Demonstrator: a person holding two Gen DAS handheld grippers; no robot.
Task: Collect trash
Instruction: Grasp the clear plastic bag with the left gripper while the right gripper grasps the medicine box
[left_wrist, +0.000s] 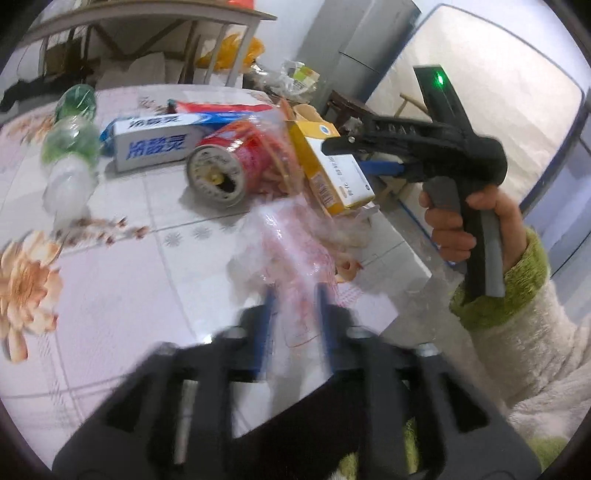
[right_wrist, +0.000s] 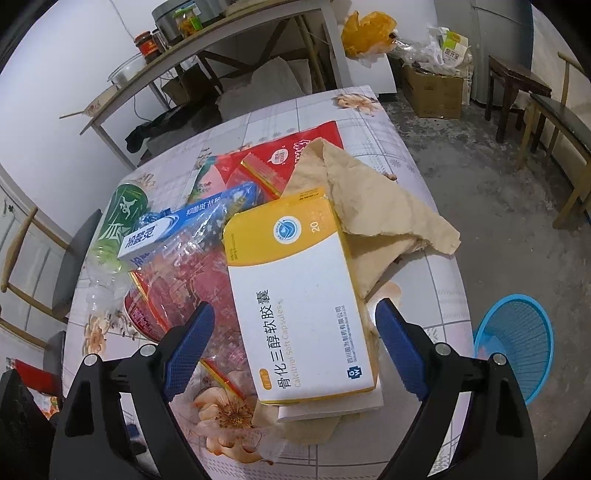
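Observation:
My left gripper (left_wrist: 295, 314) hangs low over the floral table (left_wrist: 110, 280). Its blue fingers stand apart, and a blurred clear plastic wrapper with red print (left_wrist: 291, 251) lies between and ahead of them. My right gripper (right_wrist: 295, 308) is open wide, one finger on each side of a yellow-and-white medicine box (right_wrist: 295, 280) with a gap at both sides. From the left wrist view, that right gripper (left_wrist: 351, 158) hovers over the same medicine box (left_wrist: 332, 173), held by a hand in a green-cuffed sleeve. A red can (left_wrist: 229, 166) lies on its side beside the box.
A blue-and-white toothpaste box (right_wrist: 177, 229), a green-labelled plastic bottle (right_wrist: 118, 229), a red packet (right_wrist: 295, 155) and crumpled brown paper (right_wrist: 369, 206) crowd the table. A blue basket (right_wrist: 517, 339) stands on the floor to the right of the table. Chairs, a stool and a side table lie beyond.

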